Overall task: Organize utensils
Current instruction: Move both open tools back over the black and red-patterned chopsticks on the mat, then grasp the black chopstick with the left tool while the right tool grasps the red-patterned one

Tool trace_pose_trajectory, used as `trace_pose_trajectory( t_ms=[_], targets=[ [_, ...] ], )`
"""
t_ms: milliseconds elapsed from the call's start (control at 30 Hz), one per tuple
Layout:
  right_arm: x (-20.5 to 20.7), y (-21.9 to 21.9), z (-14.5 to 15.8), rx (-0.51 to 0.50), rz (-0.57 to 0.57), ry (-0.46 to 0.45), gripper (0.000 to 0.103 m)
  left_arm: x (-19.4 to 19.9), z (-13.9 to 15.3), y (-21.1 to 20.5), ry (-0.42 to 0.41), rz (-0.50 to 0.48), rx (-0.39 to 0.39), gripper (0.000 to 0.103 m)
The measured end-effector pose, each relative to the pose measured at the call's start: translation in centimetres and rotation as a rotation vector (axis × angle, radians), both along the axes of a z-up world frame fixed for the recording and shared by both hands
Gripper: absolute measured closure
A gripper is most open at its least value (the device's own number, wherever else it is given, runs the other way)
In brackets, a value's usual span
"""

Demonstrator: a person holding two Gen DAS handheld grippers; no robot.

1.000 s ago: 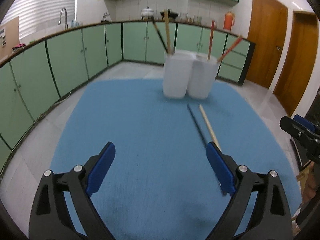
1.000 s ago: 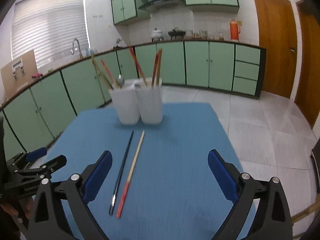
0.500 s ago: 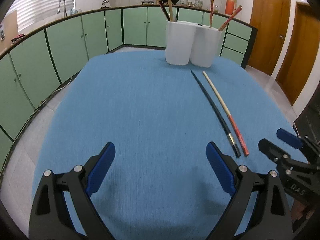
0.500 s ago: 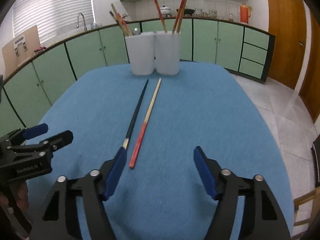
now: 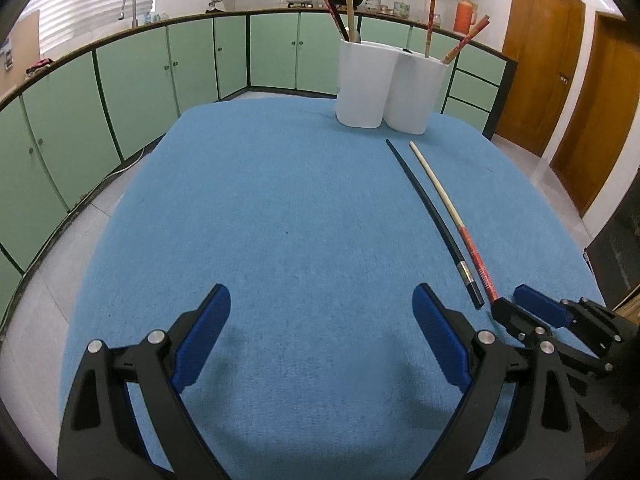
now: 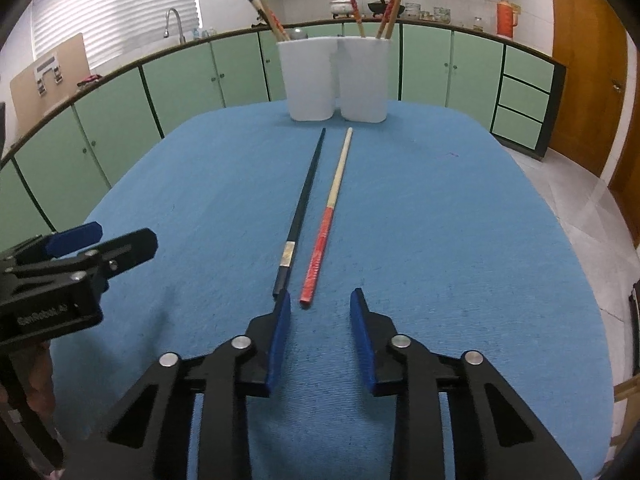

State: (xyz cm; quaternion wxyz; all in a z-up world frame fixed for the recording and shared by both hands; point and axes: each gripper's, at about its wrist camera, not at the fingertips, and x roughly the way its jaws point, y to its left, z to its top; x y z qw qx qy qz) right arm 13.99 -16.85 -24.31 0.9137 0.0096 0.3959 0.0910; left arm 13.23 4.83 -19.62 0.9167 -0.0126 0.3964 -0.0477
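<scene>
Right wrist: chopsticks (image 6: pixel 272 20) upright inside white holders (image 6: pixel 334 78)

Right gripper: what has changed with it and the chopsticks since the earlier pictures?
The right gripper came down to the near ends of the chopsticks; its jaws have just been closing and grip nothing yet. The black chopstick, red chopstick and white cups stayed put.
</scene>
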Motion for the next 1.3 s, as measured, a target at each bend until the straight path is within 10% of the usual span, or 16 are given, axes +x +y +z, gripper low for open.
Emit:
trace_pose_trajectory(
  t_ms=[533,1300],
  targets=[
    [1.1,1.0,-0.3,-0.044,-0.023,-0.006,0.096,-0.4,0.4,0.5,-0.004,-0.004,-0.019,0.014],
    [-0.7,-7.1,0.6,0.073,-0.215,-0.018,0.097,-0.4,-0.3,-7.7,0.027,-0.114,-0.032,0.024]
  ],
)
